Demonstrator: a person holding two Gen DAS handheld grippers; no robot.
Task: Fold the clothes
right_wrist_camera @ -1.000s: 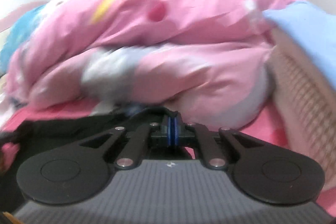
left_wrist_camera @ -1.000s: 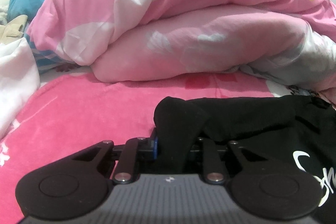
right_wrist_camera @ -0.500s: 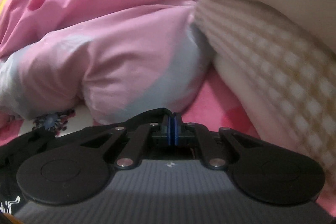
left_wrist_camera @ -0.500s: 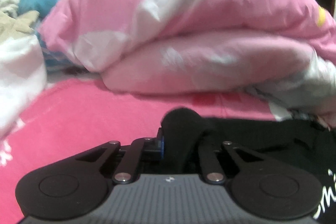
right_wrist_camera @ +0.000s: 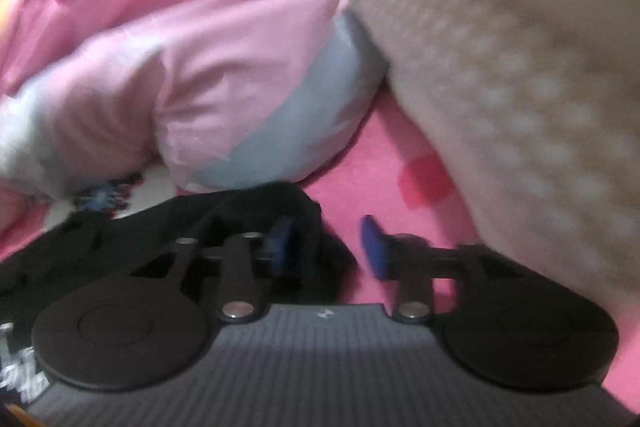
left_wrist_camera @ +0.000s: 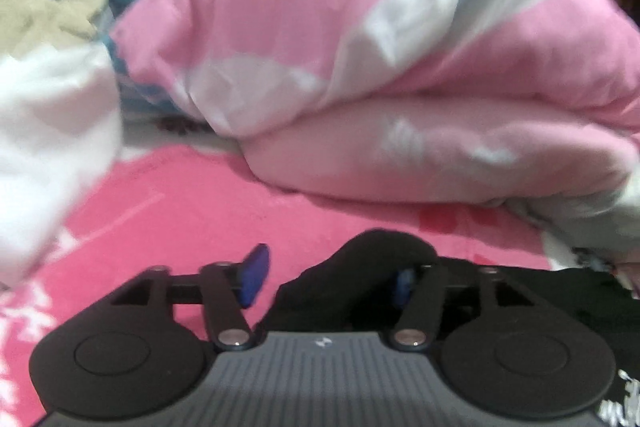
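A black garment with white lettering lies flat on the pink bedsheet. In the left wrist view its corner point(left_wrist_camera: 372, 259) humps up between the blue pads of my left gripper point(left_wrist_camera: 330, 277), which stands open; the cloth drapes against the right pad and is free of the left one. In the right wrist view the garment's other corner point(right_wrist_camera: 256, 211) lies under the left finger of my right gripper point(right_wrist_camera: 328, 247), also open, with bare pink sheet between the pads.
A big pink and white duvet point(left_wrist_camera: 360, 67) is heaped just beyond the garment. White cloth point(left_wrist_camera: 44, 147) lies at the left, a beige dotted pillow point(right_wrist_camera: 520, 87) close on the right. Pink sheet point(left_wrist_camera: 192, 211) shows between them.
Both grippers were shut on the black garment's corners and have opened, letting the cloth drop onto the sheet. The right gripper has swung right, toward the pillow.
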